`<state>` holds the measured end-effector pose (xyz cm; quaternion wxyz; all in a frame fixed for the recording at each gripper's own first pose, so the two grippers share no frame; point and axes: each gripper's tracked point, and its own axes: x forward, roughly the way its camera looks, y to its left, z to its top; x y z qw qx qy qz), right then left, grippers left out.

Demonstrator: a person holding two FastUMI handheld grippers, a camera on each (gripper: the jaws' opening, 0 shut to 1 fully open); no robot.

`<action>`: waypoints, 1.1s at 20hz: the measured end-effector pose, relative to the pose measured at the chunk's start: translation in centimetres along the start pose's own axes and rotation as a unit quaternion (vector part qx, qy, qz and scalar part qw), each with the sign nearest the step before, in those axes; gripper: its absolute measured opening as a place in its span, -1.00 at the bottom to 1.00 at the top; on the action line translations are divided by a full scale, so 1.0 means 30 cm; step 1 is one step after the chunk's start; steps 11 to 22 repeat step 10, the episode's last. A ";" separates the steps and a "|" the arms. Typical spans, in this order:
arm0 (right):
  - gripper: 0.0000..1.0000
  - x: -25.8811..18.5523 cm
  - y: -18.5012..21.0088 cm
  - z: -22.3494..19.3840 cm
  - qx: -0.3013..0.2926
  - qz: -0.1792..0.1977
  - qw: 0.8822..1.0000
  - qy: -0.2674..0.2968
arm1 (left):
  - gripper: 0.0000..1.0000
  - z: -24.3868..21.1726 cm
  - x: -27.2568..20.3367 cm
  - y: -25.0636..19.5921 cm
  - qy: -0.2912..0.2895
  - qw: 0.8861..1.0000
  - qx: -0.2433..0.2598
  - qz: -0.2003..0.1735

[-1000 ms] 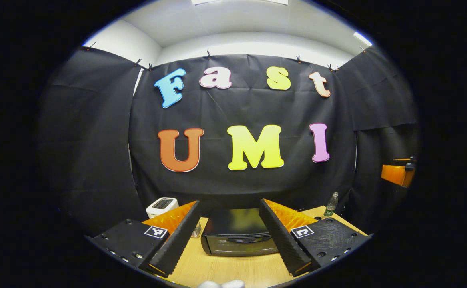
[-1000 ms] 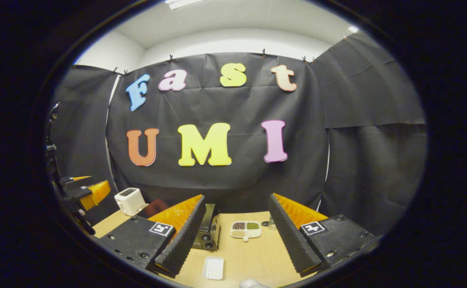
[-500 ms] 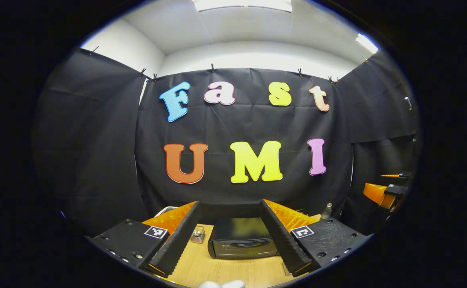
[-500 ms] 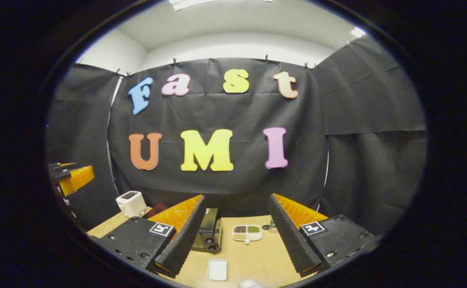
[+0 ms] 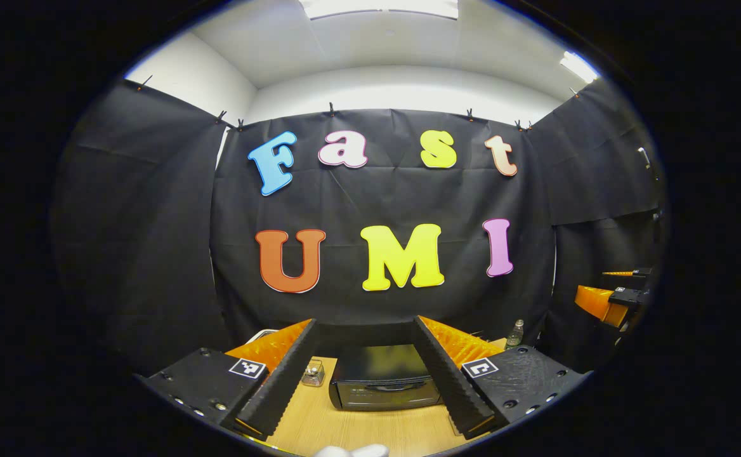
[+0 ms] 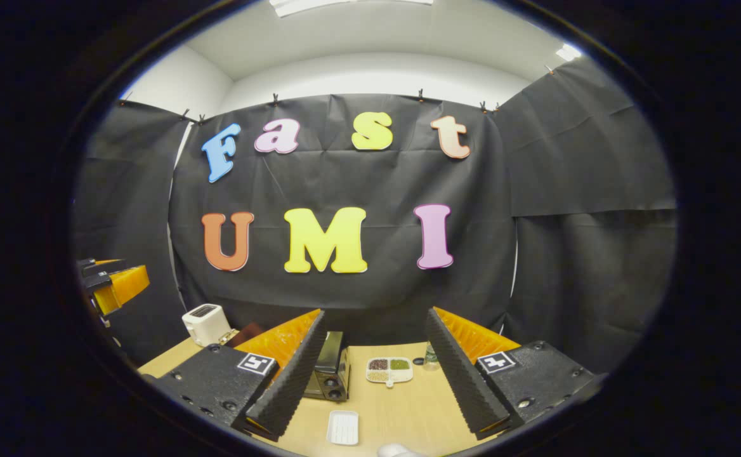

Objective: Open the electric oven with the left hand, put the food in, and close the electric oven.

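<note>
Your left tongs (image 5: pixel 365 374) stand wide apart and empty above the near edge of the pale wooden counter (image 5: pixel 358 431), aimed straight at the small black electric oven with a dark glass door (image 5: pixel 383 377), which sits shut near the middle of the counter toward the far wall. Your right tongs (image 6: pixel 375 374) are likewise spread and hold nothing; in the right gripper view the oven stands to the left, seen from its side. Judging by the closed door, opening has not begun, so bring the left tongs down level with the curved handle on the door front, close on it squarely and pull along the door's arc, not straight back, or the light oven may slide. Count what lies around: one oven, one white toaster (image 6: pixel 205 322) at the far left, one white divided dish with dark, green and pale fillings (image 6: pixel 389 370), one flat white rectangular tray (image 6: pixel 343 426) nearer you, one clear plastic bottle (image 5: pixel 514 333) at the far right, and one small glass jar (image 5: pixel 312 372) just left of the oven.
</note>
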<state>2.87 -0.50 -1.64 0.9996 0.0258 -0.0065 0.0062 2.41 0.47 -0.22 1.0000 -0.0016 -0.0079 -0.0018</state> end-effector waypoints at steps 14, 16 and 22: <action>0.90 0.004 -0.004 0.001 -0.002 0.001 1.000 0.002 | 0.93 -0.008 0.003 -0.006 0.005 1.000 0.006 0.001; 0.90 0.004 -0.004 0.001 -0.002 0.001 1.000 0.002 | 0.93 -0.008 0.003 -0.006 0.005 1.000 0.006 0.001; 0.90 0.004 -0.004 0.001 -0.002 0.001 1.000 0.002 | 0.93 -0.008 0.003 -0.006 0.005 1.000 0.006 0.001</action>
